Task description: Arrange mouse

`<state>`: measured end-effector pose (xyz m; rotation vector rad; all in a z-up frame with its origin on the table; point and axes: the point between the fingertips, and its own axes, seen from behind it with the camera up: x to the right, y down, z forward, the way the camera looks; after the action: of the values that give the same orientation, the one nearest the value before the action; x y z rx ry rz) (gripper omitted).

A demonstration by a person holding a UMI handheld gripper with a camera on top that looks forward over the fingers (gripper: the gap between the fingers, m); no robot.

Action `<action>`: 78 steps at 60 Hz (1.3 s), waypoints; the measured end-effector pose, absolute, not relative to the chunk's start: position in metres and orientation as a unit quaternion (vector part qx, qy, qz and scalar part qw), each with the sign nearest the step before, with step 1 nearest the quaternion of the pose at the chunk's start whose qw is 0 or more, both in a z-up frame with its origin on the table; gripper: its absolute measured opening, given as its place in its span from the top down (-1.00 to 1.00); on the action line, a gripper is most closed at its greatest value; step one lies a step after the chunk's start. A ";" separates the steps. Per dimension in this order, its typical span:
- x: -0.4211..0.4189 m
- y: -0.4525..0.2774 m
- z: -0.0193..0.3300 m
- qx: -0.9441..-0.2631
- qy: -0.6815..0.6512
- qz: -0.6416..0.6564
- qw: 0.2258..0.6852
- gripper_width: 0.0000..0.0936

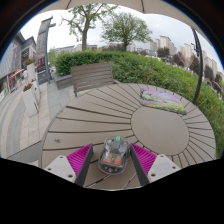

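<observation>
A see-through computer mouse (113,153) with dark and orange parts inside lies on the round wooden slatted table (120,115), near its front edge. My gripper (113,160) is open. The mouse stands between the two pink pads (80,160) with a small gap at either side, and it rests on the table. A flat patterned mouse mat (161,97) lies at the far right of the table, well beyond the fingers.
A wooden bench (92,76) stands behind the table at the far left. A green hedge (150,65) runs behind the table. A paved terrace (25,110) lies to the left, and trees and buildings stand far off.
</observation>
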<state>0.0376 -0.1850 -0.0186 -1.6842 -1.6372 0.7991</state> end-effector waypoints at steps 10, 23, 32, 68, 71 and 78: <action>0.035 -0.189 -0.018 -0.626 -0.650 0.299 0.310 0.01; 0.029 -0.185 0.039 -0.599 -0.670 0.322 0.299 0.15; -0.029 -0.135 0.124 -0.591 -0.644 0.365 0.320 0.15; -0.241 0.115 -0.021 -0.660 -0.618 0.288 0.315 -0.07; -0.238 0.119 -0.016 -0.667 -0.611 0.291 0.312 -0.49; -0.210 0.132 0.013 -0.683 -0.597 0.278 0.316 -0.80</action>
<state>-0.2100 0.1319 0.0129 -1.7989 -1.5717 0.7327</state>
